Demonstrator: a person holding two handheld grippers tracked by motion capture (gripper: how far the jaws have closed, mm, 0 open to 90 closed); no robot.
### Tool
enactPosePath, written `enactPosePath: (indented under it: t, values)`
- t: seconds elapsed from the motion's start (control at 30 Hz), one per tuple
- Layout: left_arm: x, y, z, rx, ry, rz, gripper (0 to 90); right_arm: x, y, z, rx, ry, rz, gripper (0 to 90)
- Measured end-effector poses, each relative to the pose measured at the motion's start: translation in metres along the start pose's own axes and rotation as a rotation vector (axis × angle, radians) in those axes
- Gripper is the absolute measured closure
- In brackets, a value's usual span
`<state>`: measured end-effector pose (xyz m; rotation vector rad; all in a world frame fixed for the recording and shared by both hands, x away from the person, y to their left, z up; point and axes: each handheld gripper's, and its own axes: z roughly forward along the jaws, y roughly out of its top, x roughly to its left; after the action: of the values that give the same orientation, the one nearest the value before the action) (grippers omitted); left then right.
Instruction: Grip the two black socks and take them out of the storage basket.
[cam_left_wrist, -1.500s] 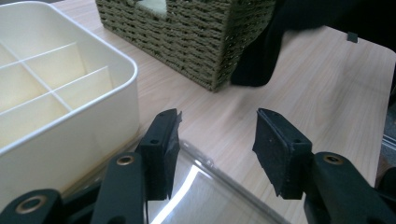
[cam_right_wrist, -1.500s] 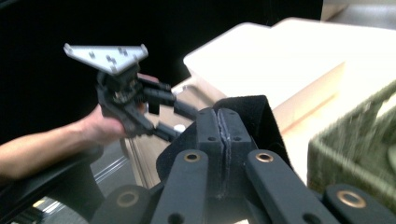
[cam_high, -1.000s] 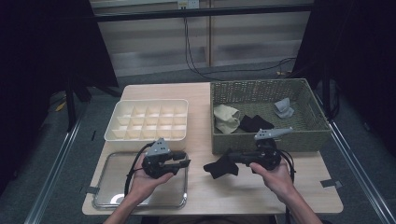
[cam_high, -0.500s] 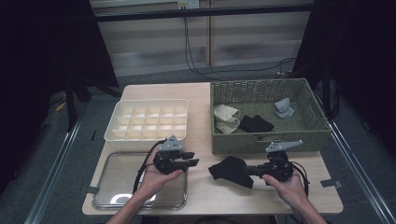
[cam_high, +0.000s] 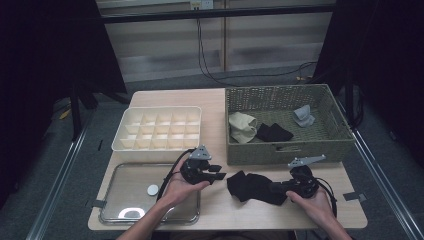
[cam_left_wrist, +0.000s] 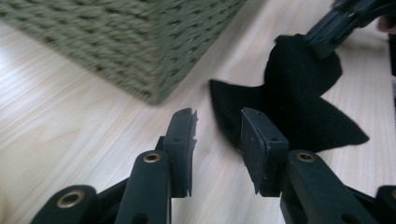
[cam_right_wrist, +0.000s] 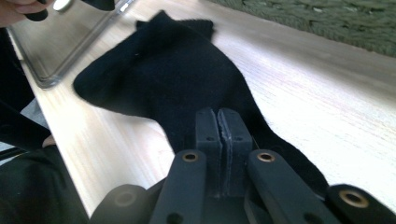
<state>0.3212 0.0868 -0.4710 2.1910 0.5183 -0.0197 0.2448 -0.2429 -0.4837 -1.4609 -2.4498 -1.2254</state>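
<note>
a black sock (cam_high: 255, 187) lies flat on the table (cam_high: 215, 210) in the lower middle of the high view, just below the front wall of the basket (cam_high: 285, 150). the right gripper (cam_high: 280, 188), at the lower right of that view, has its jaws pressed together on the sock's right end; in the right gripper view the two pads meet at the centre bottom of the frame with the black cloth (cam_right_wrist: 163, 79) pinched between them, the rest of it spreading toward the upper left. the left gripper (cam_high: 220, 173) sits left of centre in the high view, held in the left hand (cam_high: 182, 187), its jaws spread and empty, tips just beside the sock's left edge without touching it. in the left gripper view the open pads (cam_left_wrist: 182, 140) stand at the lower middle, bare wood between them, with the sock (cam_left_wrist: 299, 98) lying beyond at the right and the other gripper's tip gripping its far end in the upper right corner. the woven basket corner (cam_left_wrist: 140, 46) takes up the upper left of that view.

a metal tray (cam_high: 125, 215) lies at the lower left of the high view, under the left hand, with a small round white thing (cam_high: 152, 189) on it. a white divided box (cam_high: 155, 145) sits above the tray. inside the basket lie a beige sock (cam_high: 241, 125), another black sock (cam_high: 274, 132) and a grey sock (cam_high: 303, 116)
</note>
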Motion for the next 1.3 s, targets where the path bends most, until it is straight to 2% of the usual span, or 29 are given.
enactPosePath:
  t: [0.03,0.17,0.2,0.33,0.37,0.43,0.53,0.63,0.73,0.77,0.8,0.87,0.9,0.97,1.17,1.23,1.3]
  values:
    - [-0.001,0.0,0.004,-0.015,-0.015,-0.006,63.8,-0.001,0.0,0.001,0.003,-0.002,-0.003,87.7]
    - [-0.004,0.0,0.018,0.022,-0.044,0.006,62.2,-0.002,0.0,0.003,0.002,-0.016,-0.003,87.2]
    - [-0.005,-0.001,0.021,0.039,-0.035,0.007,62.2,-0.003,0.0,0.003,0.002,-0.022,-0.004,87.1]
    - [-0.007,-0.006,0.028,0.094,-0.049,0.025,75.6,-0.007,-0.001,0.007,0.019,-0.041,-0.001,85.3]
    - [-0.007,-0.007,0.028,0.101,-0.049,0.018,80.3,-0.007,-0.002,0.007,0.016,-0.045,-0.001,84.6]
    - [-0.007,-0.008,0.028,0.111,-0.036,0.015,84.1,-0.008,-0.002,0.007,0.015,-0.05,0.001,83.1]
    - [-0.007,-0.01,0.021,0.119,-0.035,0.007,84.8,-0.011,-0.003,0.007,0.02,-0.071,-0.004,81.4]
    - [-0.008,-0.016,0.014,0.129,-0.035,0.019,85.1,-0.013,-0.004,0.006,0.013,-0.101,-0.003,80.8]
    - [-0.01,-0.022,0.005,0.105,-0.03,-0.009,85.2,-0.015,-0.003,0.005,0.004,-0.119,0.0,80.5]
    - [-0.011,-0.024,0.002,0.105,-0.033,-0.011,85.2,-0.016,-0.003,0.006,0.001,-0.131,-0.007,80.5]
    - [-0.011,-0.025,-0.002,0.124,-0.03,-0.001,85.2,-0.016,-0.002,0.005,0.0,-0.134,-0.009,80.6]
    - [-0.013,-0.029,-0.006,0.118,-0.016,-0.02,85.3,-0.017,-0.002,0.005,0.001,-0.151,-0.005,81.0]
    - [-0.013,-0.032,-0.007,0.105,-0.037,-0.029,85.3,-0.017,-0.002,0.005,0.001,-0.158,0.0,81.1]
    - [-0.014,-0.035,-0.013,0.114,-0.037,-0.026,85.3,-0.019,-0.002,0.005,-0.007,-0.154,0.003,81.4]
    - [-0.017,-0.04,-0.022,0.085,-0.063,-0.046,83.4,-0.019,-0.002,0.005,-0.008,-0.152,0.0,80.7]
    - [-0.018,-0.039,-0.024,0.096,-0.061,-0.033,80.8,-0.019,-0.002,0.005,-0.009,-0.151,0.001,80.1]
    - [-0.018,-0.038,-0.026,0.063,-0.053,-0.037,76.1,-0.019,-0.002,0.005,-0.007,-0.149,-0.001,79.5]
